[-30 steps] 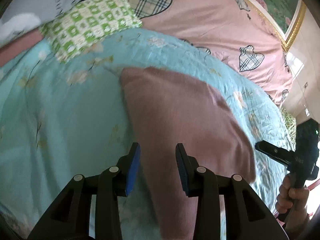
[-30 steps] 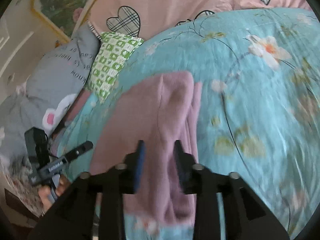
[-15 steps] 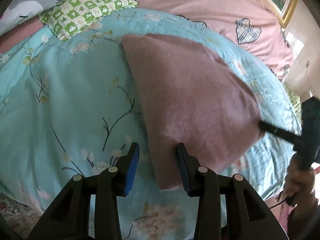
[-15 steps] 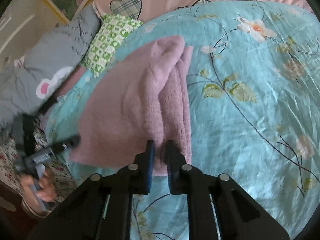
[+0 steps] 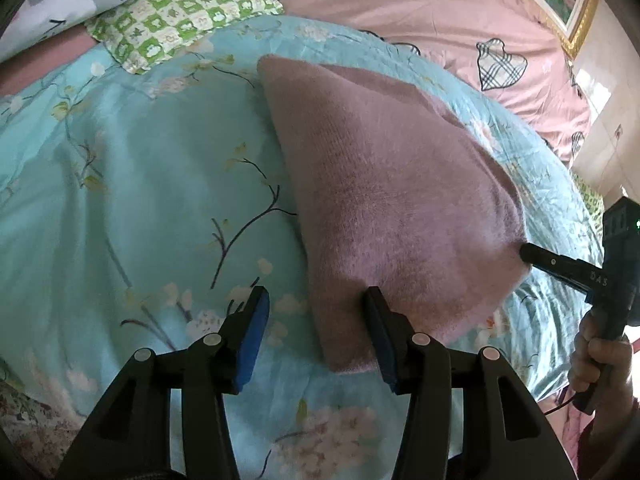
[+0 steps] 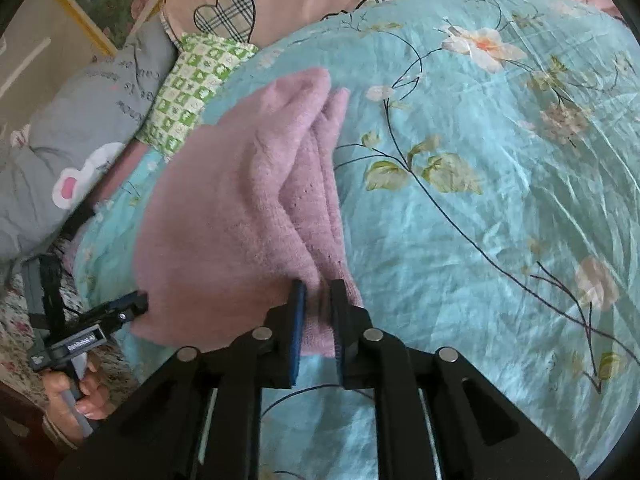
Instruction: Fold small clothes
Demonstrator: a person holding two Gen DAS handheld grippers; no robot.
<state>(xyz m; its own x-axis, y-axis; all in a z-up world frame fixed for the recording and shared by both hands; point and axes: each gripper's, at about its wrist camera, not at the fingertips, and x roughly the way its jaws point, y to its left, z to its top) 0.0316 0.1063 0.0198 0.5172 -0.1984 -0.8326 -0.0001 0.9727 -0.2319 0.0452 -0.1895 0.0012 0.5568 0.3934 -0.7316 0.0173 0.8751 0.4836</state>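
Note:
A folded pink knit garment (image 5: 400,200) lies on the teal floral quilt (image 5: 120,200). My left gripper (image 5: 316,328) hovers over its near left corner. Its jaws are opening, with the corner lying loose beside the right blue pad (image 5: 378,336). In the right wrist view the garment (image 6: 224,208) shows stacked layers along its right side. My right gripper (image 6: 319,312) still pinches the near edge of those layers while its jaws start opening. The left wrist view shows the right gripper (image 5: 528,254) at the garment's far right corner.
A green checked pillow (image 5: 188,8) and a grey printed pillow (image 6: 72,128) lie at the head of the bed. The pink sheet with plaid hearts (image 5: 400,8) and a framed picture (image 6: 112,0) are behind. A hand (image 5: 600,360) holds the right gripper's handle.
Both grippers came down toward the bed and the garment settled flat on the quilt. The left jaws spread wider off the fabric. The right jaws narrowed onto the garment's edge.

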